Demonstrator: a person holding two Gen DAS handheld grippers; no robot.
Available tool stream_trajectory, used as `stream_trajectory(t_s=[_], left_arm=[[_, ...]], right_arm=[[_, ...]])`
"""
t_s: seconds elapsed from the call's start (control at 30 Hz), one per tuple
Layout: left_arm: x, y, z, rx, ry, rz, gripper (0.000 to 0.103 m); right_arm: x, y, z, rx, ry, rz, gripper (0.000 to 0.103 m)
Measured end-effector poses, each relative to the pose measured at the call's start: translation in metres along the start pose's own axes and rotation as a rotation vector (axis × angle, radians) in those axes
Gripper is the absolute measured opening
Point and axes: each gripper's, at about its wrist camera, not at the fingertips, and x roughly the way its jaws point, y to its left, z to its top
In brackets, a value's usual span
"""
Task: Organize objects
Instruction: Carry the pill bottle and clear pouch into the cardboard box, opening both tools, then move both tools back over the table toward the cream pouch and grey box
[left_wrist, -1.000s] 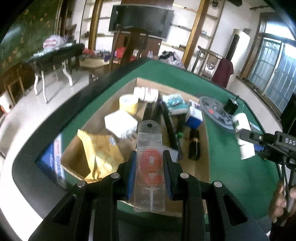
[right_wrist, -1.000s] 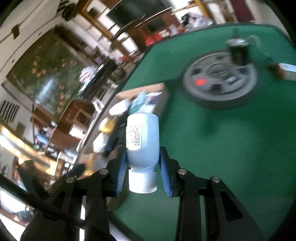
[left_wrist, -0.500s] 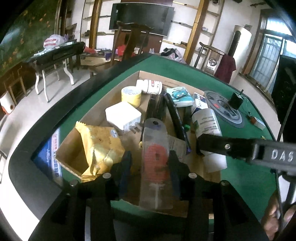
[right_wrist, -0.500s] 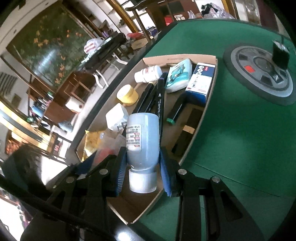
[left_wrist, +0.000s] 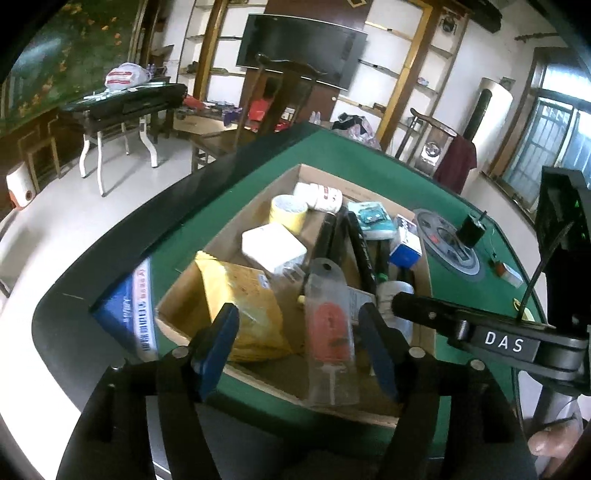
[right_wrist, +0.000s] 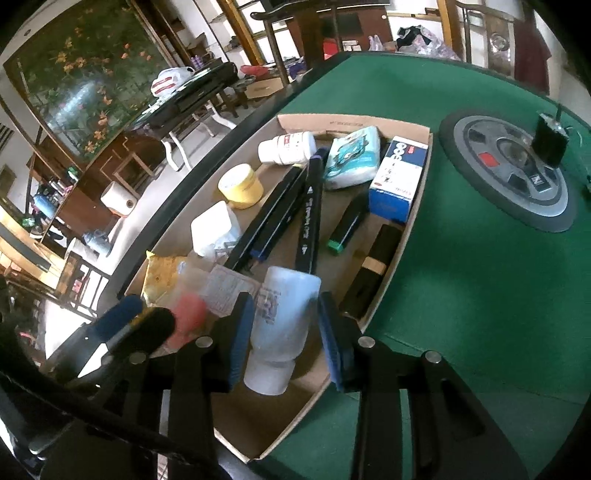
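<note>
A shallow cardboard box (left_wrist: 424, 273) lies on the green table and holds several items. My left gripper (left_wrist: 295, 347) is open over the box's near end. A clear packet with a red part (left_wrist: 330, 332) lies between its jaws, touching neither. My right gripper (right_wrist: 284, 332) is open around a pale blue bottle with a white cap (right_wrist: 282, 325), which lies in the box (right_wrist: 421, 206). The left pad looks against the bottle and the right pad stands off it. The right gripper also shows in the left wrist view (left_wrist: 402, 306), beside the bottle (left_wrist: 397, 295).
The box also holds a yellow bag (left_wrist: 240, 306), a white adapter (left_wrist: 273, 251), a yellow tape roll (right_wrist: 241, 186), a white pill bottle (right_wrist: 288, 147), black markers (right_wrist: 308, 210), a tissue pack (right_wrist: 352, 157) and a blue-and-white carton (right_wrist: 397, 177). A grey disc (right_wrist: 513, 166) lies right of the box.
Both grippers moved over the box and lowered. The left jaws opened and let go of the clear packet. The right jaws opened around the blue bottle, which now lies in the box.
</note>
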Motion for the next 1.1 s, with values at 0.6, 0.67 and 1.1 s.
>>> stream_trajectory(t_s=[0.6, 0.67, 1.1], left_arm=[[-0.025, -0.04, 0.0, 0.183, -0.127, 0.224, 0.068], [-0.024, -0.045, -0.001, 0.195, -0.12, 0.228, 0.068], [-0.017, -0.091, -0.008, 0.29, -0.085, 0.248, 0.068]], right_arm=[[-0.025, -0.014, -0.01, 0.0, -0.073, -0.065, 0.049], [-0.028, -0.019, -0.011, 0.003, -0.081, -0.07, 0.049], [-0.049, -0.072, -0.02, 0.109, -0.113, -0.052, 0.049]])
